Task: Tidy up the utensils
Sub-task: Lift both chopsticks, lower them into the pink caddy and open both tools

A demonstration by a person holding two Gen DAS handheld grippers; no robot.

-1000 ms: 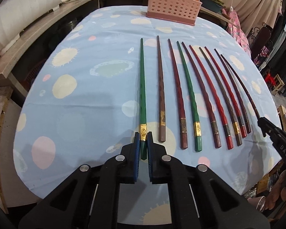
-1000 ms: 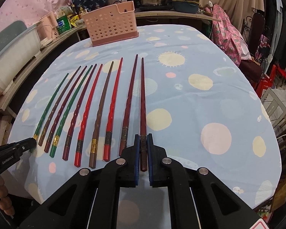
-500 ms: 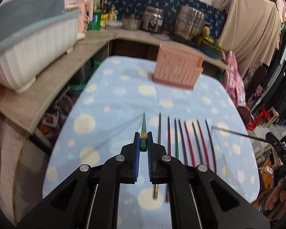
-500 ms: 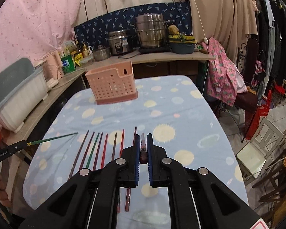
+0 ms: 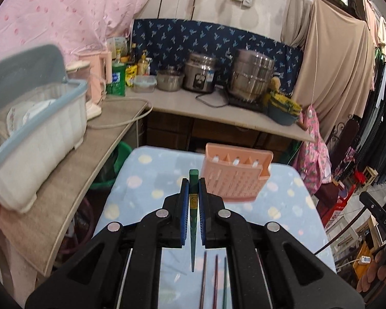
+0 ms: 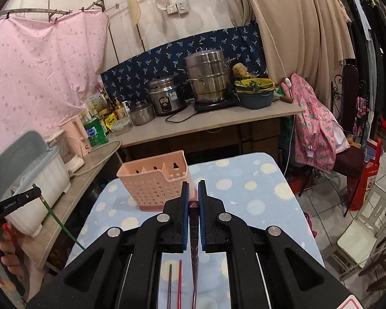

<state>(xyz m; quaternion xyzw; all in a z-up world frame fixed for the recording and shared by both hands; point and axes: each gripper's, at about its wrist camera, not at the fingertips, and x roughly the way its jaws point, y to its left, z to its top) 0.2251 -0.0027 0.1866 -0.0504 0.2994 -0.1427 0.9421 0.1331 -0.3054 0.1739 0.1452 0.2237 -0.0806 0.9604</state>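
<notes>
The left gripper (image 5: 192, 193) was clamped narrow on a green chopstick (image 5: 193, 221), its blue pads (image 5: 184, 206) pressing the shaft just below the gold band; the butt end stuck up past the fingertips and the thin tip hung down toward the table. The right gripper (image 6: 192, 195) was likewise closed tight on a dark red chopstick (image 6: 193, 252), whose blunt end sat between the pads while the tapered end dropped beneath the tool.

Beneath the left gripper, three loose chopsticks (image 5: 215, 280) lay side by side on the cloth; beneath the right one, two more (image 6: 175, 283), one dark and one red, were visible between the black arms. At the left edge of the right wrist view the other tool appeared with its green stick slanting down, and fingers of a hand (image 6: 1, 255) showed around its handle.

Ahead of both tools, nothing stood between them and the pink perforated utensil holder (image 6: 154, 182), which sat upright near the far end of the table (image 6: 257, 193), on a pale blue cloth dotted with light circles. Left of it ran a wooden counter carrying a white dish rack (image 5: 38, 134). Farther back, a second counter held a rice cooker (image 6: 164, 97), a tall steel steamer pot (image 6: 208, 77) and a blue bowl (image 6: 254, 97), under a navy printed cloth and a pink curtain (image 6: 43, 61).
</notes>
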